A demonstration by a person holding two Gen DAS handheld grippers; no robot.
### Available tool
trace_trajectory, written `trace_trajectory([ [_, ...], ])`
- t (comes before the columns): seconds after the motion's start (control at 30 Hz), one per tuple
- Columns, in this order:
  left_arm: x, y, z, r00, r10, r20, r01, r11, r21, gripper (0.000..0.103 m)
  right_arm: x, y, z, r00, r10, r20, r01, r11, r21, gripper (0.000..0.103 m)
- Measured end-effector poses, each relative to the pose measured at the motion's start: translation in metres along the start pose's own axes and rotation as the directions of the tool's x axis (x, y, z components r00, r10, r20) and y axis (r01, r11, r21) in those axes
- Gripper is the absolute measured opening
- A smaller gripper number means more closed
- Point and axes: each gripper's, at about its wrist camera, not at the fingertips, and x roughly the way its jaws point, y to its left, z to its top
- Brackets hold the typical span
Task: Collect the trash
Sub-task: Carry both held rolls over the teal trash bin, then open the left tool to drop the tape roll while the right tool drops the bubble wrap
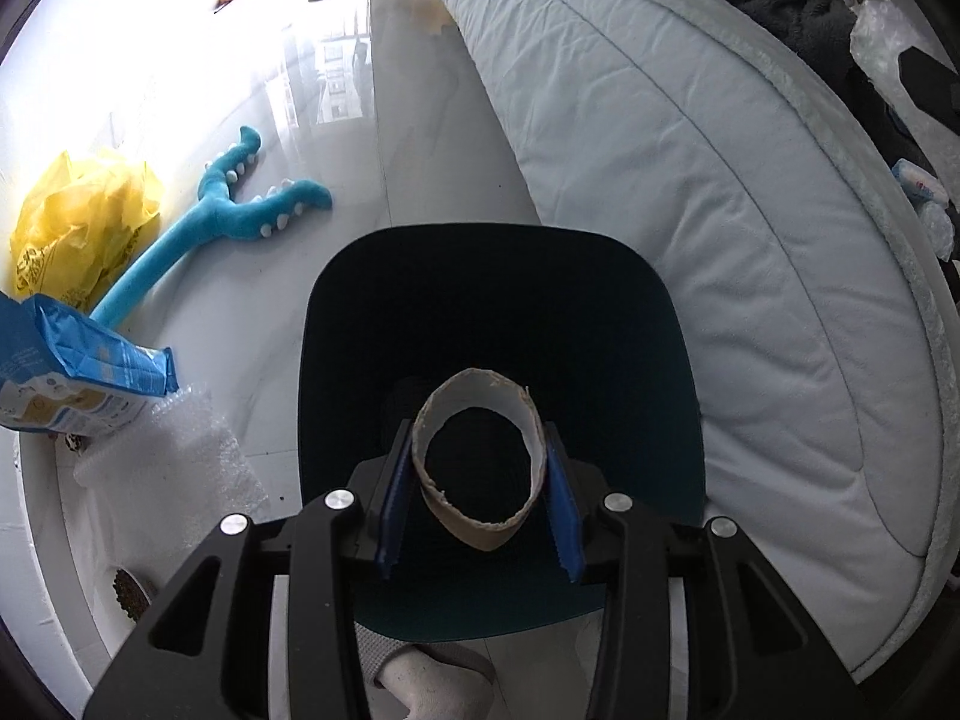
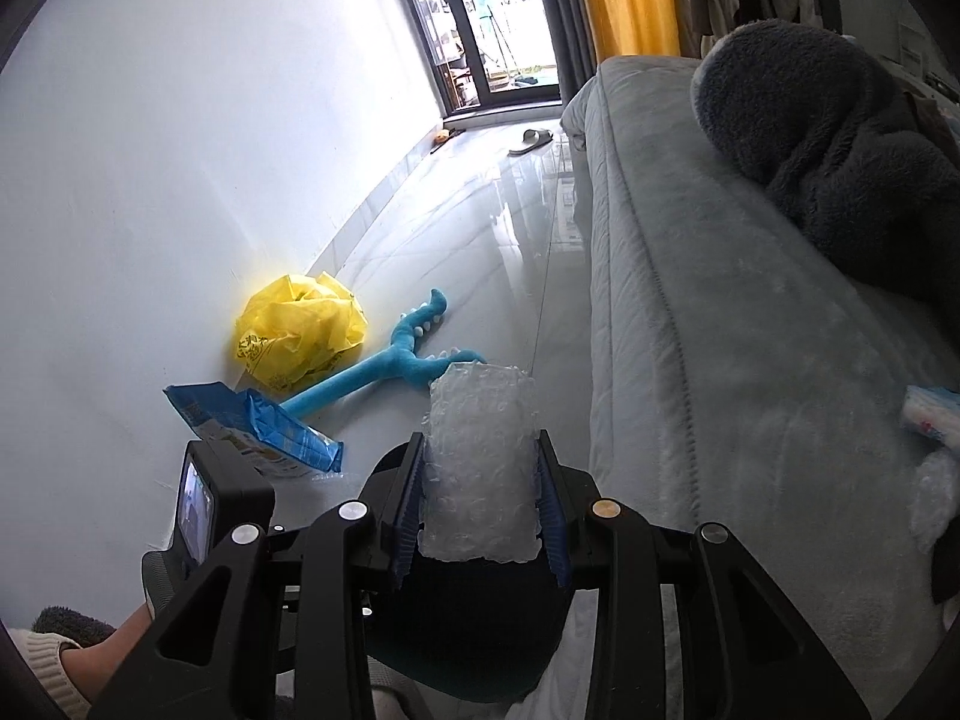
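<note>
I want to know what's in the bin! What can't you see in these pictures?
- Left wrist view: the bin's inside is too dark, and the cardboard tube in the left tongs covers part of it.
- Right wrist view: the bubble wrap in the right tongs hides most of the bin.
- Blue packet: print too small to read.

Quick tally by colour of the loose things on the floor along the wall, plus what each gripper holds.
Yellow: 1, crumpled yellow plastic bag
Blue: 2, blue plush branch-shaped toy and blue-and-white printed packet
Clear: 2, clear bubble wrap sheet on the floor and folded bubble wrap wad in the right gripper
Brown: 1, brown cardboard tube in the left gripper
Total: 6
</note>
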Motion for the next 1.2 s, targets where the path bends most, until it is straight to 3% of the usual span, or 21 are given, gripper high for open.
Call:
trace_trajectory([
  [0.27, -0.006, 0.019, -0.006, 0.999, -0.009, -0.052, 0.007, 0.999, -0.036, 0.046, 0.045, 0.007, -0.012, 0.994, -0.013, -0.109, 0.015, 1.000, 0.017, 0.035],
  [0.4, -0.014, 0.029, -0.009, 0.999, -0.001, -0.040, -0.001, 0.999, -0.055, 0.063, 0.066, 0.010, -0.018, 0.988, 0.008, -0.157, 0.001, 0.999, 0.052, 0.035],
  [0.5, -0.022, 0.038, -0.011, 1.000, 0.001, -0.022, -0.002, 0.998, -0.064, 0.066, 0.078, 0.015, -0.022, 0.983, 0.009, -0.181, 0.001, 0.999, 0.052, 0.035],
  [0.93, -0.069, 0.066, -0.010, 0.991, 0.041, 0.129, -0.032, 0.997, -0.066, 0.075, 0.125, 0.030, -0.043, 0.962, -0.014, -0.274, 0.024, 0.999, 0.034, 0.035],
  [1.2, -0.107, 0.067, -0.005, 0.963, 0.064, 0.260, -0.056, 0.998, -0.040, 0.078, 0.145, 0.032, -0.056, 0.945, -0.036, -0.324, 0.043, 0.999, 0.016, 0.035],
])
